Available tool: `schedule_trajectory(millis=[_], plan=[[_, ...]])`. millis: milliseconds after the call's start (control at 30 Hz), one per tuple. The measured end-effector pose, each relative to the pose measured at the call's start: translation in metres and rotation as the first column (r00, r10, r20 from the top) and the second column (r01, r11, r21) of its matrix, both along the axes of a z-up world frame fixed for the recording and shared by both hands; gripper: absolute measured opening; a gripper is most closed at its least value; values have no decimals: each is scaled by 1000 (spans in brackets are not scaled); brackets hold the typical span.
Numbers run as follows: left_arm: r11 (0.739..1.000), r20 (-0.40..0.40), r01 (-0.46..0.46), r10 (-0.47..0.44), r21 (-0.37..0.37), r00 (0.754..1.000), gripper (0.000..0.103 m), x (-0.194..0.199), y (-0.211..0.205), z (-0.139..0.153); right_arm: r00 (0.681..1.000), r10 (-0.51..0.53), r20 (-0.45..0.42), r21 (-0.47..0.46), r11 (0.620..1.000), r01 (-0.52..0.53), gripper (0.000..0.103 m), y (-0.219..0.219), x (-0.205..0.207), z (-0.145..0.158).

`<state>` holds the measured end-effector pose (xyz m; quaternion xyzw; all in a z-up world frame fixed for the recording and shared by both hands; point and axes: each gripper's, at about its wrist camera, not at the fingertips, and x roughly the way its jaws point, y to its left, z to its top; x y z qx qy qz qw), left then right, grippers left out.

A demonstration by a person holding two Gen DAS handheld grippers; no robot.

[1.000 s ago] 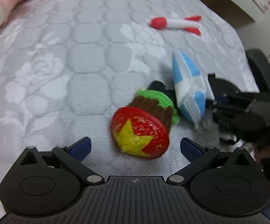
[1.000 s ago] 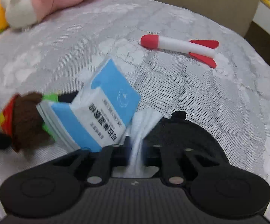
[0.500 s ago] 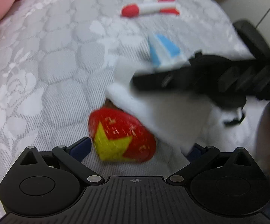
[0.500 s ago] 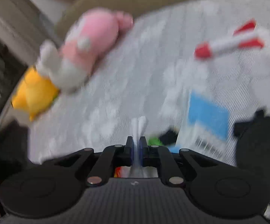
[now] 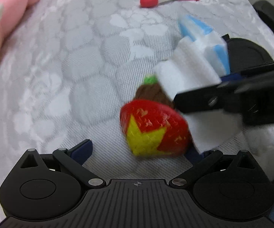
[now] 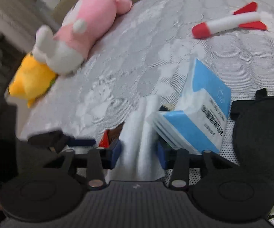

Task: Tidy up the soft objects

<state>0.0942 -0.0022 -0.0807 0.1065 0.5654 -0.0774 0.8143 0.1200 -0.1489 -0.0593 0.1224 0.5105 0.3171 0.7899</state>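
A knitted toy with a red base and yellow star (image 5: 152,131) lies on the grey quilted bed (image 5: 70,66), just ahead of my open left gripper (image 5: 137,152), nearer its right finger. A white tissue (image 5: 186,70) drapes over the toy's right side. My right gripper (image 5: 231,95) reaches in from the right around that tissue. In the right wrist view the tissue (image 6: 138,133) stands between the parted fingers of my right gripper (image 6: 139,151). The blue tissue pack (image 6: 199,114) lies just right of it, and a sliver of the red toy (image 6: 104,141) shows to the left.
A red and white rocket toy (image 6: 230,23) lies farther back on the bed. A pink plush (image 6: 83,30) and a yellow plush (image 6: 30,77) rest at the bed's left edge. A black round object (image 6: 260,133) sits right of the tissue pack. My left gripper (image 6: 61,140) shows at lower left.
My right gripper pulled the tissue out of the pack and swung left over the red toy. Its fingers, pinched tight on the tissue before, now stand apart. The left gripper stayed open.
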Motion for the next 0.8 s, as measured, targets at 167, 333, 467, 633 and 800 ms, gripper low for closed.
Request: schedule_trajectory(millis=[167,333,467,633,800], plan=[[999,34,36,-35,-39,999,103,-3,-5,12,997,-72,-15,67,995,73,6,-13,5,4],[996,17,19,-17,-92,1000,103,-9,-1,14,995,-104,-8,52,993,104,6,-14,9,3],[995,20,10,-8,-96,1000,103,-7,-4,13,991,-128,44,-65,989,130,6,-14,14,0],[995,21,4,-2,-101,1000,103,-7,-4,13,975,-162,149,-220,956,193,6,-21,18,1],[995,29,6,-4,-96,1000,103,-8,-6,12,974,-185,133,-189,960,208,6,-26,18,3]])
